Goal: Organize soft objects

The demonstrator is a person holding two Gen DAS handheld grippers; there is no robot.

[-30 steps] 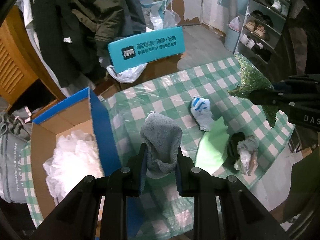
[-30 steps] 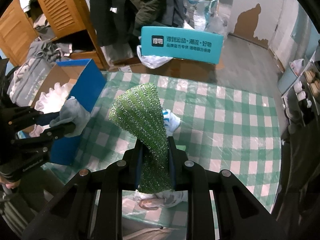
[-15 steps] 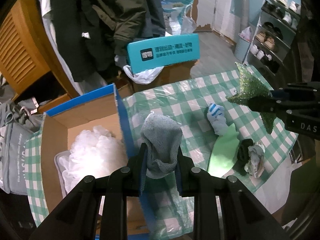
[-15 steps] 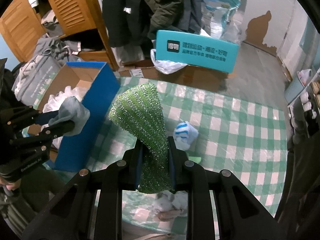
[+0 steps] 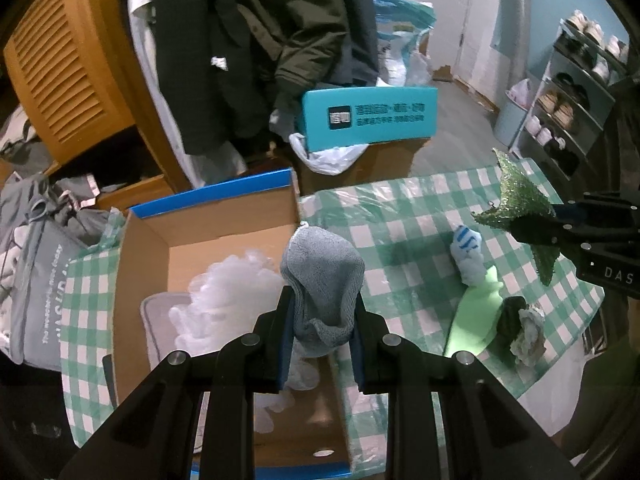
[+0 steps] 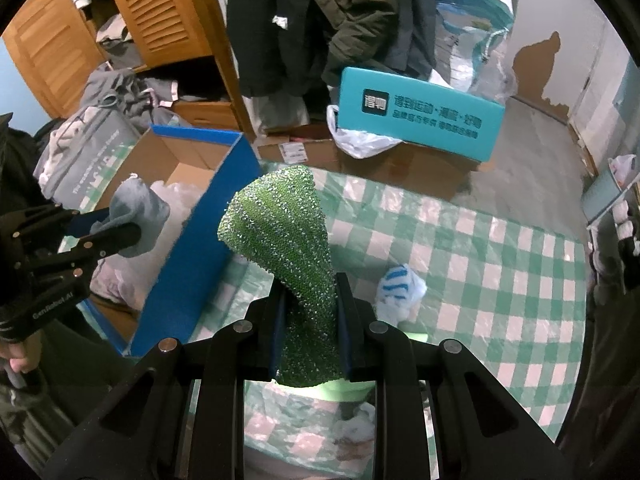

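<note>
Your left gripper (image 5: 322, 320) is clamped on a grey cloth (image 5: 322, 276) above the open cardboard box (image 5: 224, 236), where white stuffing (image 5: 224, 292) already lies; your right gripper (image 6: 310, 332) pinches a green mesh cloth (image 6: 288, 240) over the checked table (image 6: 500, 264). A striped sock (image 6: 400, 288) and other small bundles (image 5: 520, 328) remain outside, so sorting looks roughly midway

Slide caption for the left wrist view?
Left gripper holds a grey cloth above the open cardboard box.

Dark coats (image 5: 280, 40) hang above teal box (image 5: 368, 118); shoe rack (image 5: 568, 120) right.
</note>
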